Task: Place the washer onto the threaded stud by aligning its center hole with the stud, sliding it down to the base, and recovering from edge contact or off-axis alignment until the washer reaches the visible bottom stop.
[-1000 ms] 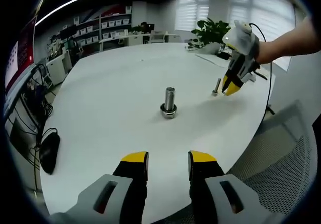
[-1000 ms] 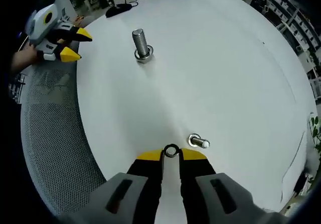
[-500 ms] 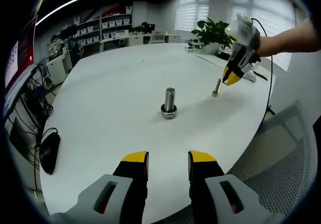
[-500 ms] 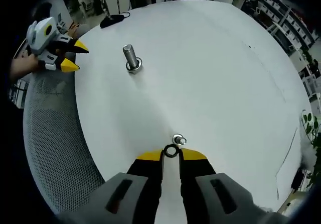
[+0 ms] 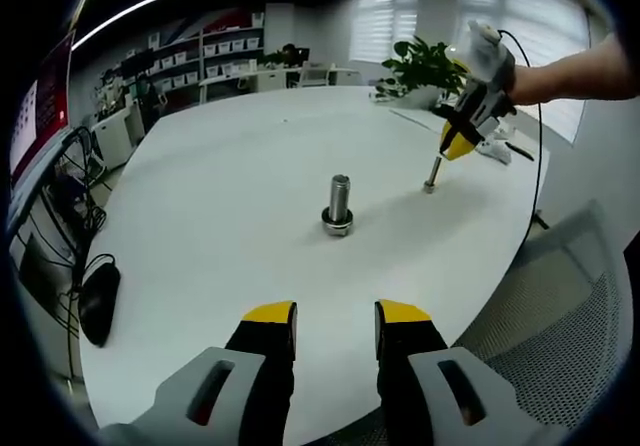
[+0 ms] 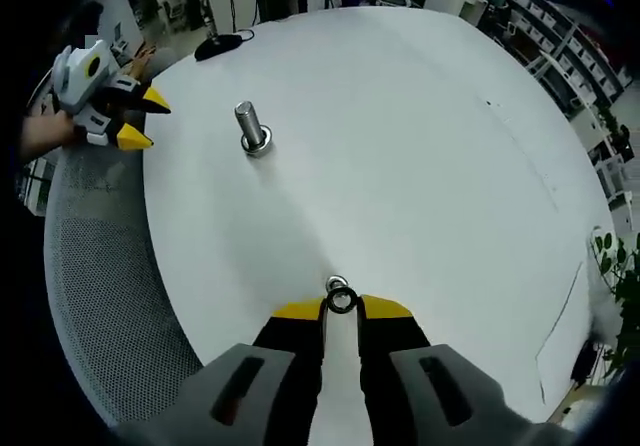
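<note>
Washer (image 6: 341, 302) now above small stud (image 5: 432, 174)

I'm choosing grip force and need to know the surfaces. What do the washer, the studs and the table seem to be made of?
Washer: likely bare steel, a thin grey ring with glints.
Near stud and far stud: likely plated steel, silvery, ridged threads.
Table: smooth matte white top, perhaps laminate; its core can't be told.

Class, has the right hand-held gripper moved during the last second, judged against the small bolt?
Yes. The right hand-held gripper rose from beside the small bolt to above its top.
</note>
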Demonstrator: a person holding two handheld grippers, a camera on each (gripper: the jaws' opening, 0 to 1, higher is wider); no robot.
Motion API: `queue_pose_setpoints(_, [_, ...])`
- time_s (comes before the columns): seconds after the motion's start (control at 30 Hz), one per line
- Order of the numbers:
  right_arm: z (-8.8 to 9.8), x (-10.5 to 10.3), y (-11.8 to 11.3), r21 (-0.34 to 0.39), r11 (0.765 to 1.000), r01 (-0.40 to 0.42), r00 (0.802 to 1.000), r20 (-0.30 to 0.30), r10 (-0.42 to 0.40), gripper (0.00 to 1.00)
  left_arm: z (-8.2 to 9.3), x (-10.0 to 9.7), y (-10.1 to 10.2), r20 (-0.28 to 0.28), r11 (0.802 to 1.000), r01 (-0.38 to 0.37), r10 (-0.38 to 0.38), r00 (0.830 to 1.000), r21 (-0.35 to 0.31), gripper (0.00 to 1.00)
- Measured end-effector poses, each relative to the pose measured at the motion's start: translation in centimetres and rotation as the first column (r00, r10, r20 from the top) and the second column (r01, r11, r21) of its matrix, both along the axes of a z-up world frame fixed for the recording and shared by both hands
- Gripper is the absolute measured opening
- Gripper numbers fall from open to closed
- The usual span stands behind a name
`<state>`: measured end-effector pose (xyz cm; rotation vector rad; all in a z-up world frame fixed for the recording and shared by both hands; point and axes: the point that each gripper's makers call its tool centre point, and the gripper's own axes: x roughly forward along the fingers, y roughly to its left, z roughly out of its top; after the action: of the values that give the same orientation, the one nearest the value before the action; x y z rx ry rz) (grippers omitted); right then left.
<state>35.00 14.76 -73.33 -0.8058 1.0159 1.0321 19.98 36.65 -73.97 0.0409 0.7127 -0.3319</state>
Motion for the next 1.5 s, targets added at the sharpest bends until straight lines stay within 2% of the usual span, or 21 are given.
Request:
queue_pose_setpoints(0.73, [-1.0,0.1,0.4,-0.016,1.0,-0.016,1.0,-0.02,0.016,0.14,-0.1,-0.1,0.1,-0.002,1.0,-0.003,0.003,1.0,0.0,0.29])
queue_pose_setpoints(1.5, [-4.7,0.0,0.3,-0.06,0.998,-0.033,0.998,-0.059,0.03,0.15,-0.2,-0.1,0.1,-0.01,1.0,-0.005,0.005,1.0,-0.001,0.29])
